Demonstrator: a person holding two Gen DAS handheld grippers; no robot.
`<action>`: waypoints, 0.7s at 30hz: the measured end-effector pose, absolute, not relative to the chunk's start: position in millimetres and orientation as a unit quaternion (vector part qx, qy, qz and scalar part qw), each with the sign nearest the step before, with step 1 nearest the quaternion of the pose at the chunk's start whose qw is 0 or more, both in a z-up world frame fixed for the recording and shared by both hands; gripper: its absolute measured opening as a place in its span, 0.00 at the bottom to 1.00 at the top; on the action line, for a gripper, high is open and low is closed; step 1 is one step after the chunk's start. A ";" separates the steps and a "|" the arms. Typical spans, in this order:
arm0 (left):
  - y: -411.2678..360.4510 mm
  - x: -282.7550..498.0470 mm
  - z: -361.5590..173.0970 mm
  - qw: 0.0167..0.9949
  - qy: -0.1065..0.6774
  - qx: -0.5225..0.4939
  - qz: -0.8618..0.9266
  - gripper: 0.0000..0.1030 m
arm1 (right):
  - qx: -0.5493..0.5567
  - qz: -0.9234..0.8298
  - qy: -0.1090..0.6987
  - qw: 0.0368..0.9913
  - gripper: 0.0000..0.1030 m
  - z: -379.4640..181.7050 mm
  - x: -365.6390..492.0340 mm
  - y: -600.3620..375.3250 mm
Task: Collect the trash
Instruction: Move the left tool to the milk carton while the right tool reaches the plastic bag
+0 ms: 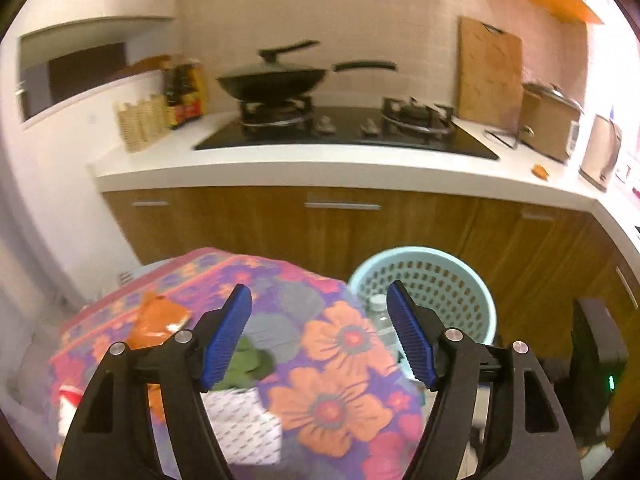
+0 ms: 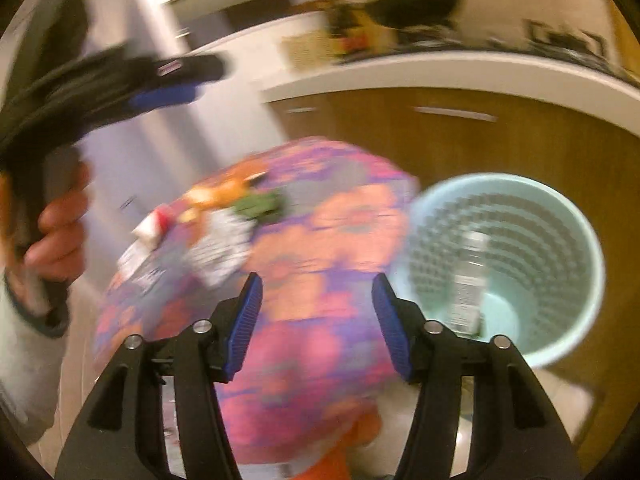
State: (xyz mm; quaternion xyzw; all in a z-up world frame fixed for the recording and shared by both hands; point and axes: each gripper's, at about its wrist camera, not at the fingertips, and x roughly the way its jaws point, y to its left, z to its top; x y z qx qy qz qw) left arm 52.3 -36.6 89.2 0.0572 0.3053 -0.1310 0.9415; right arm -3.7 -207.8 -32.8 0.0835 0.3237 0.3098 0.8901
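Note:
A small table under a flowered cloth holds trash: an orange wrapper, a green crumpled piece, a white patterned packet and a red-and-white piece. A light blue perforated bin stands to its right with a clear plastic bottle inside. My left gripper is open above the cloth, also showing in the right wrist view. My right gripper is open and empty above the cloth's near edge.
A white counter on wooden cabinets runs behind, with a hob, a black wok, bottles, a cutting board and appliances. A small orange scrap lies on the counter at right. A black device sits at right.

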 end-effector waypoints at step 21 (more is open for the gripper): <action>177.7 -44.6 23.5 0.909 0.335 -0.118 0.217 0.84 | -0.052 0.405 0.333 0.850 0.77 -67.5 -73.9 -105.2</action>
